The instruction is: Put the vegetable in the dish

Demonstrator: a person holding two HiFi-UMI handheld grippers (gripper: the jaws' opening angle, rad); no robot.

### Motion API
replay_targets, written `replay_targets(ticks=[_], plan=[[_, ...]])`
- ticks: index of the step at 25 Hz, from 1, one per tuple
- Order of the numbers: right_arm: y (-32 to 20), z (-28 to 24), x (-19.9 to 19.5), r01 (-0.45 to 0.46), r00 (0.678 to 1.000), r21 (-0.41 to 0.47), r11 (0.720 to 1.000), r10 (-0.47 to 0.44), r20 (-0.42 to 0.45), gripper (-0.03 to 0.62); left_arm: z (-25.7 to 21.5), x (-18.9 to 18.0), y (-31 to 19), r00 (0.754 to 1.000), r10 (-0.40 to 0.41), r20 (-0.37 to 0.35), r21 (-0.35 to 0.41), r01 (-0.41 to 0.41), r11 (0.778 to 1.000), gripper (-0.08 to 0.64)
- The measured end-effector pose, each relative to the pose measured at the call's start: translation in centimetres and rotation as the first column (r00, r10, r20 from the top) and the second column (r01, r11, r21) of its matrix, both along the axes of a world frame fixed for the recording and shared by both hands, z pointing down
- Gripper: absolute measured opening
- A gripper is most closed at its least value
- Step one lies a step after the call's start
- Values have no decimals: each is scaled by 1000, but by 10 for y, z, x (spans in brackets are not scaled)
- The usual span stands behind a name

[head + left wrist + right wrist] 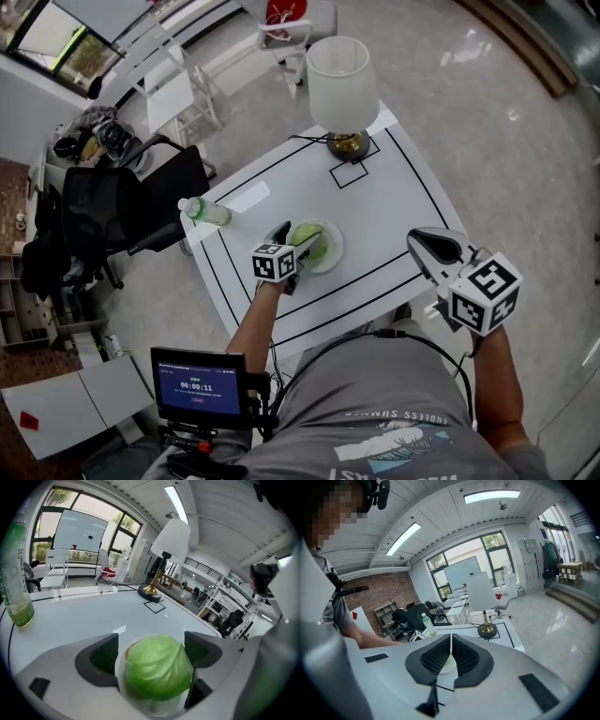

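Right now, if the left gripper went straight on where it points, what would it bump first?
Probably the green cabbage in the dish: it sits right between the open jaws of the left gripper.

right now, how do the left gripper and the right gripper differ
Jaws: the left gripper stands open, while the right gripper is shut.
Contents: the left gripper has the green cabbage between its jaws, sitting in the white dish. The right gripper has nothing between its jaws.
Place: the left gripper is at the dish, the right gripper off to the dish's right, by the table edge.
Both carry a marker cube.
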State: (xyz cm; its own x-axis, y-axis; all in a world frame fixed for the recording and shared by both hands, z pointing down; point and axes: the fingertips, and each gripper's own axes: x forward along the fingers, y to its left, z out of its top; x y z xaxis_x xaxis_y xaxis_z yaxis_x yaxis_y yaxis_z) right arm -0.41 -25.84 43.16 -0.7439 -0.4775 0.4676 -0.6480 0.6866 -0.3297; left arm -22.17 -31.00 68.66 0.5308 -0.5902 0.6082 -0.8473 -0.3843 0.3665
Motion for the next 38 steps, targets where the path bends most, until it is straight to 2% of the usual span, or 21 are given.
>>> replay_targets(ticks=[10, 15, 20, 25, 30, 31, 33, 38], plan=[[-3, 3, -7, 12, 1000, -9, 1000, -12, -4, 8, -3, 3, 2, 999, -26, -22, 24, 26, 999, 430], [-4, 6, -8, 23, 1000, -11, 1000, -23, -5, 8, 1, 15, 9, 1000, 6, -22, 21, -5, 1000, 430], [-4, 2, -6, 40, 999, -10, 999, -40, -5, 8, -12, 14, 11, 999, -4, -33, 35, 5, 999, 430], [3, -7, -2, 69, 998, -3, 998, -69, 0, 8, -47, 2, 10, 998, -61, -31, 99, 63, 993, 430], [11, -19, 6, 112, 993, 25, 993, -113, 20, 8, -104, -2, 9, 992, -107, -66, 219, 119, 968, 425], [13, -23, 9, 122, 992, 34, 992, -122, 24, 8, -120, -1, 10, 991, -114, -76, 252, 129, 959, 411], [17, -31, 15, 138, 990, 58, 989, -140, 32, 8, -154, 2, 15, 987, -125, -96, 325, 150, 934, 326], [27, -59, 35, 162, 983, 159, 974, -174, 59, 6, -250, 20, 43, 982, -125, -142, 500, 180, 847, 18]])
